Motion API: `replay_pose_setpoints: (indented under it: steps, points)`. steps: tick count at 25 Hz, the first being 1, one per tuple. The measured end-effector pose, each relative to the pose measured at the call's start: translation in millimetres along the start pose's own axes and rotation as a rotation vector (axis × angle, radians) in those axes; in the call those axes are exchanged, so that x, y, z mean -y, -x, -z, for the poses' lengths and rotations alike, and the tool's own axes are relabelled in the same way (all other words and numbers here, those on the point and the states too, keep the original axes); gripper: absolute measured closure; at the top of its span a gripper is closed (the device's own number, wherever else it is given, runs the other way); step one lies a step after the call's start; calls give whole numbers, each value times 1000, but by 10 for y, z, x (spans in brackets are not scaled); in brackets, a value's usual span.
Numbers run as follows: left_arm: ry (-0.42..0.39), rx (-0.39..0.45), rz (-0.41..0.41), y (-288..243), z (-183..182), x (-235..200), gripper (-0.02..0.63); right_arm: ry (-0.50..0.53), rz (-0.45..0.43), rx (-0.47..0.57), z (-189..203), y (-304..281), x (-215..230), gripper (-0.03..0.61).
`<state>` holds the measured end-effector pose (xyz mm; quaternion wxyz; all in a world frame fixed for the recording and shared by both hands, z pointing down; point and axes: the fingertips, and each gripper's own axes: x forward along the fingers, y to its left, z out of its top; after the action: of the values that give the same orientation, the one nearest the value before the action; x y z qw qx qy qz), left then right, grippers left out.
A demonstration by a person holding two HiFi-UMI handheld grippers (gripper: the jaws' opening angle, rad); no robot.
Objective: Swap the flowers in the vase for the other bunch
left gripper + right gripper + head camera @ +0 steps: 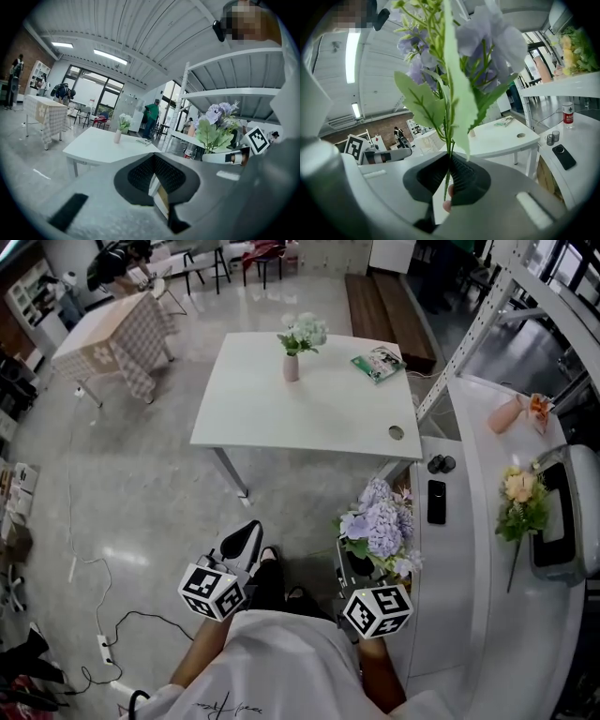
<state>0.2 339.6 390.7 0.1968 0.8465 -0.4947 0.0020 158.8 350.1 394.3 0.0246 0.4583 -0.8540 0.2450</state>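
Observation:
A small pink vase (291,367) with pale green-white flowers (304,334) stands on the white table (309,409) ahead; the vase (117,136) also shows far off in the left gripper view. My right gripper (349,563) is shut on the stems of a purple hydrangea bunch (380,526), whose blooms and leaves (454,70) rise upright in front of its camera. My left gripper (242,542) is shut with nothing in it, hanging over the floor short of the table; its pads (154,176) meet. The right gripper (232,157) with the purple bunch (215,124) shows at that view's right.
A magazine (378,363) lies at the table's far right corner. A white counter (487,549) on the right holds a phone (437,501), a yellow-and-orange bunch (521,502) and a pink vase lying down (508,414). Metal shelving (487,315) stands beside it. A checked-cloth table (112,338) is far left. Cables (103,634) lie on the floor.

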Motion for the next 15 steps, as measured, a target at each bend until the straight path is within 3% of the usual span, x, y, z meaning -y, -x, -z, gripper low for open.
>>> replay_pose_setpoints:
  steps: [15]
  points:
    - [6,28,37,-884,-363,-509,614,36,9,-5,-444,-812,244,557]
